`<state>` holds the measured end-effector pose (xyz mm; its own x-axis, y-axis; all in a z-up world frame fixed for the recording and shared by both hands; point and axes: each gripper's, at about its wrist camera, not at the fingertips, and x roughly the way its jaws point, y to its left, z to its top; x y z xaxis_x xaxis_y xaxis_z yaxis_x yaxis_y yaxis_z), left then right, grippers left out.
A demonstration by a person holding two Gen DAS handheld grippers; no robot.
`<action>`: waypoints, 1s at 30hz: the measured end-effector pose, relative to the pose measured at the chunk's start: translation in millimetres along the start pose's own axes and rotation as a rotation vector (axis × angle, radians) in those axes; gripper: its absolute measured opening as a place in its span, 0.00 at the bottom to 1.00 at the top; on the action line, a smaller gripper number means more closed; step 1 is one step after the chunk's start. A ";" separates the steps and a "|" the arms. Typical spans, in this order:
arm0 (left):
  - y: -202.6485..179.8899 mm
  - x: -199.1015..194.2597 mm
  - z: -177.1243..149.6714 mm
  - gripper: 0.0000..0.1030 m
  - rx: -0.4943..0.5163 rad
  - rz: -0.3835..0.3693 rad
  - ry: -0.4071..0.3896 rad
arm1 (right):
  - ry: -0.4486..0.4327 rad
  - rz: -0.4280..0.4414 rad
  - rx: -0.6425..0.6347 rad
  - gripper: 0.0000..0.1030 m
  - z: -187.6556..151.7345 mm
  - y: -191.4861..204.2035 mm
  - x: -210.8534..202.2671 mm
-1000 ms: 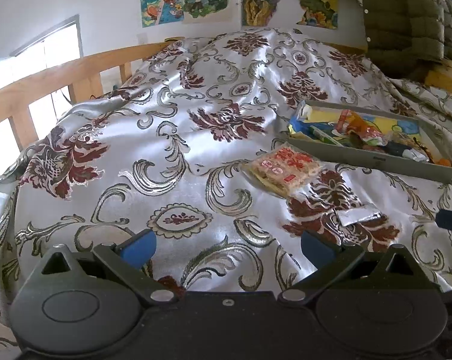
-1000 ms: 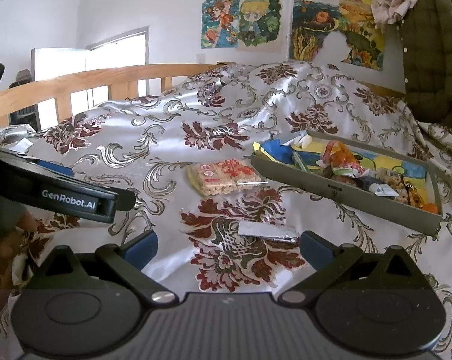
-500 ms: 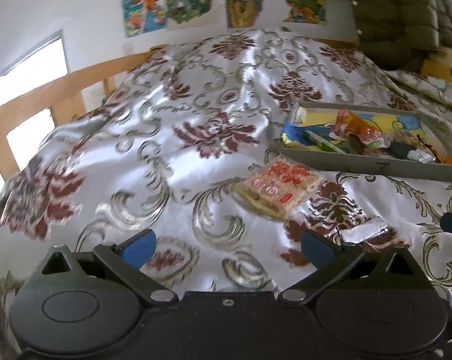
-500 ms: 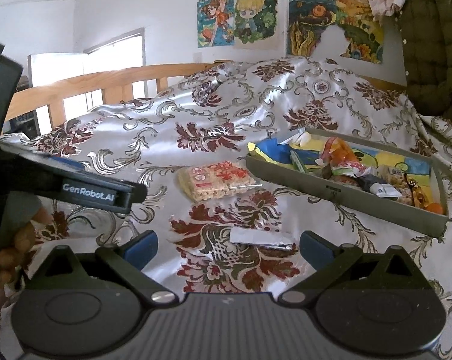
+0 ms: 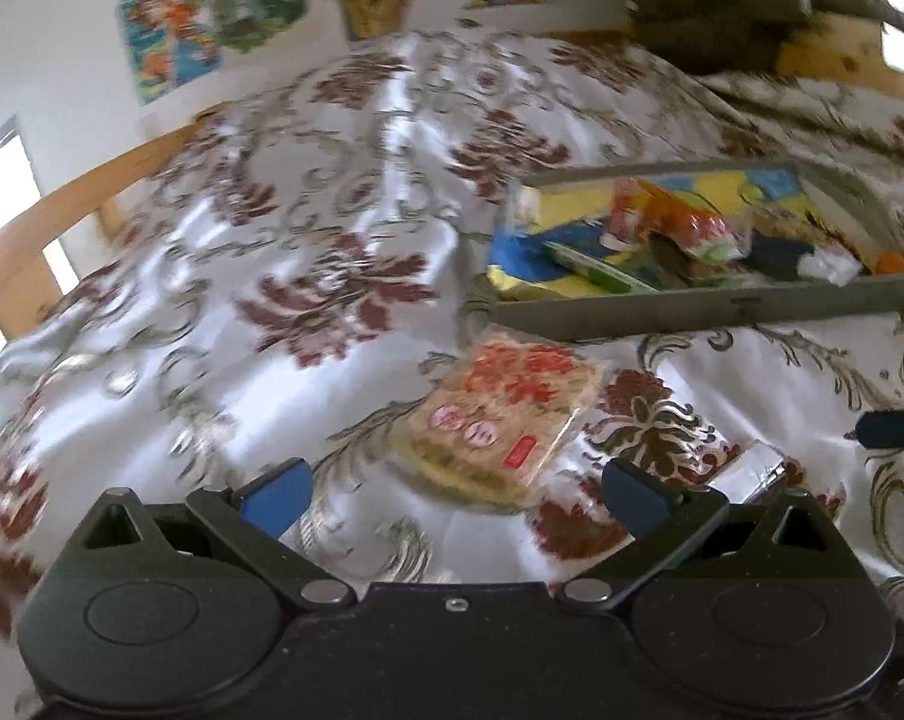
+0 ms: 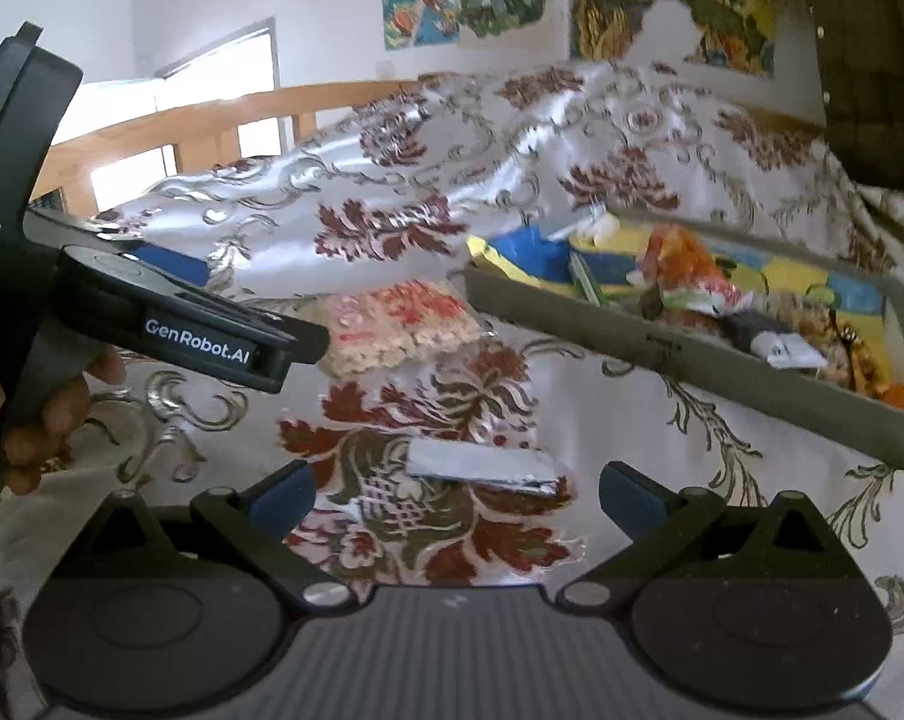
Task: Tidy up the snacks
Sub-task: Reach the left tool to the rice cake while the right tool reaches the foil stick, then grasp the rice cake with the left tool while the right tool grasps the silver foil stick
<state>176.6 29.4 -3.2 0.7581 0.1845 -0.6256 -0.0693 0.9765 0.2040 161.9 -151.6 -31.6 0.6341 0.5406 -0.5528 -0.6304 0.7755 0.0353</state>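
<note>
While both grippers hang over the bed with nothing in them, two snacks lie loose on the patterned bedspread (image 6: pixel 392 138), outside the grey tray (image 6: pixel 680 354).

Item 1: cracker pack (image 5: pixel 500 414). Clear wrapper with red print, flat on the cloth, just in front of the tray's near wall. Left gripper (image 5: pixel 455 489) is aimed at it, jaws spread wide, blue pads either side of its near edge and not touching. Judged light, with a crinkly, slippery film over brittle contents; best taken across its narrower width at mid-body with modest squeeze, since a hard pinch could crush the crackers and a corner hold could let it swing.

Item 2: silver foil packet (image 6: pixel 482 468). Thin, flat strip on a red floral motif, lying between the pads of the right gripper (image 6: pixel 455 495), whose jaws are likewise wide apart. Judged very light and limp; probably needs the pads pressed low into the soft cloth to catch its long edges.

Item 3: tray, already filled with mixed colourful wrappers; individual contents hard to tell through blur.
</note>
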 end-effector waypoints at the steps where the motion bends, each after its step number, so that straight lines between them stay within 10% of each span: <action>1: -2.2 6.7 3.1 0.99 0.021 0.001 0.010 | 0.006 0.002 0.002 1.00 -0.7 -2.8 3.4; 21: -15.1 82.8 30.1 0.99 0.280 -0.111 0.161 | 0.061 0.143 -0.202 0.99 10.0 -34.7 57.4; 30: -3.3 91.0 32.7 0.92 0.175 -0.169 0.208 | 0.062 0.220 -0.307 0.74 7.9 -28.7 62.1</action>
<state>267.0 39.3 -36.2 0.5993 0.0581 -0.7985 0.1722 0.9647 0.1994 222.9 -137.8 -60.4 0.4466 0.6549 -0.6096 -0.8590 0.5045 -0.0872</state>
